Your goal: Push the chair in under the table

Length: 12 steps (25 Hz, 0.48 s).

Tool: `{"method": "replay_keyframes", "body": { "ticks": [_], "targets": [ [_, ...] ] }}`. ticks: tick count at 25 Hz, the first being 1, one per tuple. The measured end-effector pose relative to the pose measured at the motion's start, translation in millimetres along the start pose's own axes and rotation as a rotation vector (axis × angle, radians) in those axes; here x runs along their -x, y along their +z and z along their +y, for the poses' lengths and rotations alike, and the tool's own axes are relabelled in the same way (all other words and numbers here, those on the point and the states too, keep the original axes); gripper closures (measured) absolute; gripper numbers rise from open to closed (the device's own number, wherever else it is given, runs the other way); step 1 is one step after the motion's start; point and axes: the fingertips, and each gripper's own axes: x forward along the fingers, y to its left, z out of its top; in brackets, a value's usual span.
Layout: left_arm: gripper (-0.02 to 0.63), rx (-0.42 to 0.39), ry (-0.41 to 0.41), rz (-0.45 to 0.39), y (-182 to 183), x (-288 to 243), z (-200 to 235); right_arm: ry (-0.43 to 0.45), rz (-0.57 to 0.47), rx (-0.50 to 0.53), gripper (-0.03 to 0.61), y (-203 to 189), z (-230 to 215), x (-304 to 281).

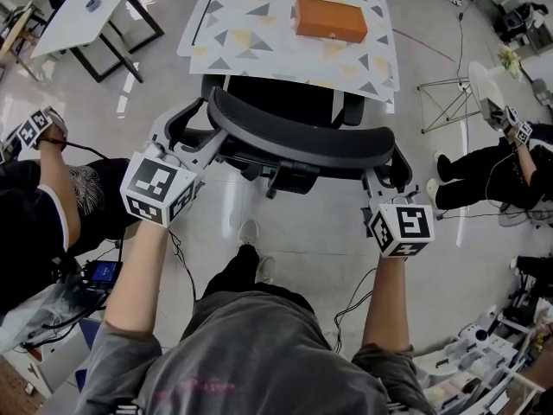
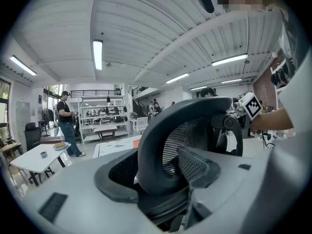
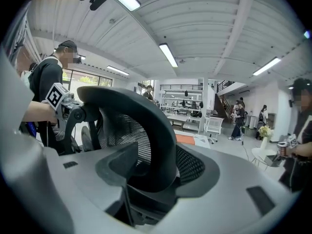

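The black mesh office chair (image 1: 294, 137) stands with its seat under the patterned white table (image 1: 251, 41), and its curved backrest faces me. My left gripper (image 1: 200, 135) straddles the backrest's left end. In the left gripper view the rim (image 2: 156, 145) sits between the jaws of the left gripper (image 2: 161, 179), with a gap at the left pad (image 2: 114, 179). My right gripper (image 1: 383, 178) is at the backrest's right end. In the right gripper view the right gripper (image 3: 156, 179) has both pads against the rim (image 3: 158, 130).
An orange box (image 1: 331, 18) lies on the table. A second white table (image 1: 86, 11) stands at the far left, a wire frame (image 1: 449, 102) at the right. People stand on both sides, one of them (image 1: 484, 180) close to my right. Cables trail on the floor.
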Motion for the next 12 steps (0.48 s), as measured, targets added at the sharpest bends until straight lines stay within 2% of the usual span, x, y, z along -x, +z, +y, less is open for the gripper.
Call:
{"method": "replay_keyframes", "body": {
  "ticks": [12],
  "targets": [
    [0.398, 0.015, -0.018, -0.086, 21.4, 35.8, -11.9, -0.042, -0.042, -0.046, 0.353, 19.9, 17.6, 27.5]
  ]
}}
